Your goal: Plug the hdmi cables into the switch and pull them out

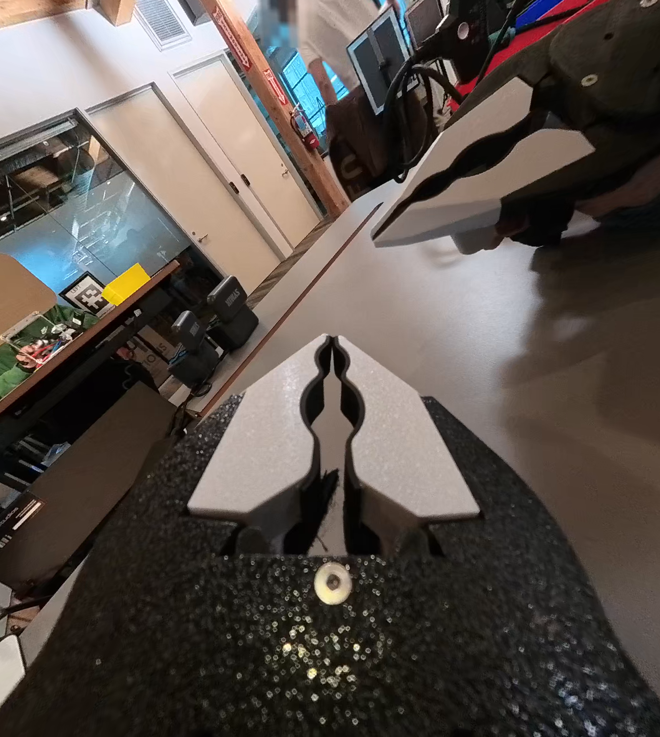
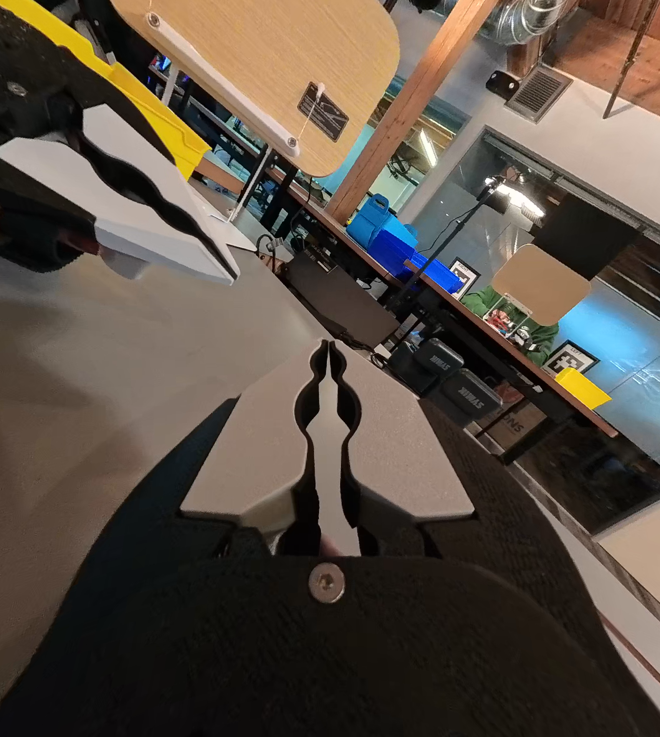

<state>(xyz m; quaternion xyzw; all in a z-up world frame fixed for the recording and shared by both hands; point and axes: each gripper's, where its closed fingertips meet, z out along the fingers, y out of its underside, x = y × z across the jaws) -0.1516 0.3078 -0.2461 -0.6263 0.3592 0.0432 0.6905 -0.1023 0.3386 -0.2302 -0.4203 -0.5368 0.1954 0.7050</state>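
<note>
A bare grey surface fills both views. Left gripper and right gripper have jaws closed on nothing. No cables or switch in sight; reaching blind risks missing them.

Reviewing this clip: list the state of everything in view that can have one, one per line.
left gripper: fingers shut, empty, over the table.
right gripper: fingers shut, empty.
grey table: bare where visible.
HDMI cables, switch: not in view.
white doors: closed.
</note>
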